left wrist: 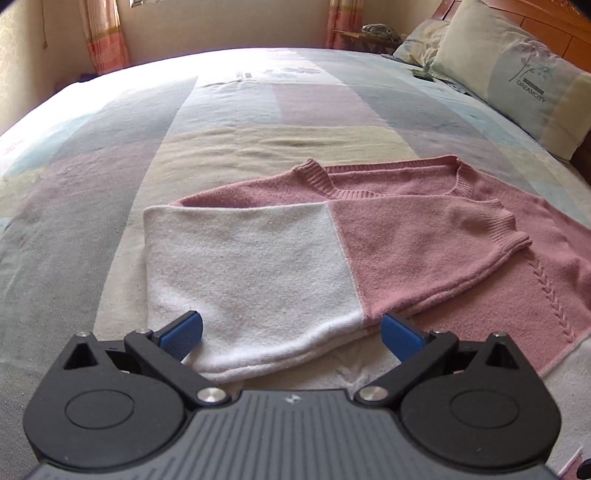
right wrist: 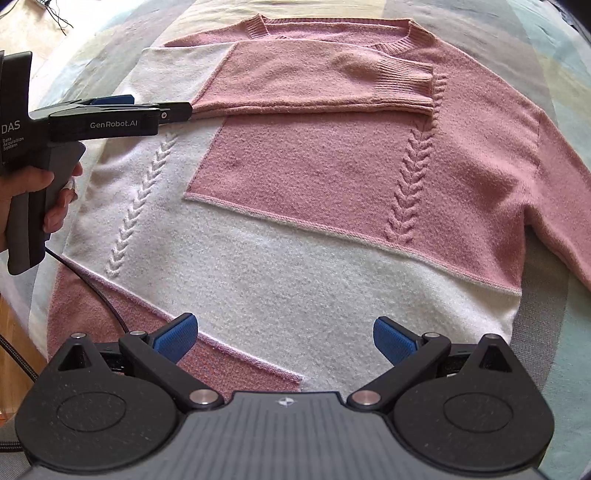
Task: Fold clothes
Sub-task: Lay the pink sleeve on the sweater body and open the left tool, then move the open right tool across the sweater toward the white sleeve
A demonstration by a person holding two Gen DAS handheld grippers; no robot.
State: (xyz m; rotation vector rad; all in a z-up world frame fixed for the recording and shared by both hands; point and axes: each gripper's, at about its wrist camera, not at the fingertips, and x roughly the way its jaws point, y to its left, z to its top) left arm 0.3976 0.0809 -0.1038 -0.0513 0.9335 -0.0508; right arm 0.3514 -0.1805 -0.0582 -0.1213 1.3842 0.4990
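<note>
Pink-and-white sweater (right wrist: 314, 206) flat on the bed (left wrist: 258, 122), front up, neckline (right wrist: 332, 33) at the far end. Left sleeve (right wrist: 314, 85) already folded across the chest, cuff reaching the cable-knit line. Right sleeve (right wrist: 554, 206) still out to the side, trailing off the body.

Probable step in hand: fold the right sleeve in to match. To do well: grip near the cuff or mid-sleeve, lift just clear of the knit, carry straight across so the crease falls at the shoulder seam, lay flat over the first sleeve, no bunching. Soft knit likely to drag and stretch, so go slowly and avoid pulling the body out of square.

Left tool (left wrist: 291, 334): jaws spread wide, gripping nothing, low over the white fold of the left sleeve; blue pads (left wrist: 183, 334) near the fabric edge, contact not clear. From the right wrist view, hovering at the sweater's left edge, held in a hand (right wrist: 33, 199).

Right tool (right wrist: 286, 341): jaws wide apart, empty, above the hem area, not visibly touching the fabric.
</note>
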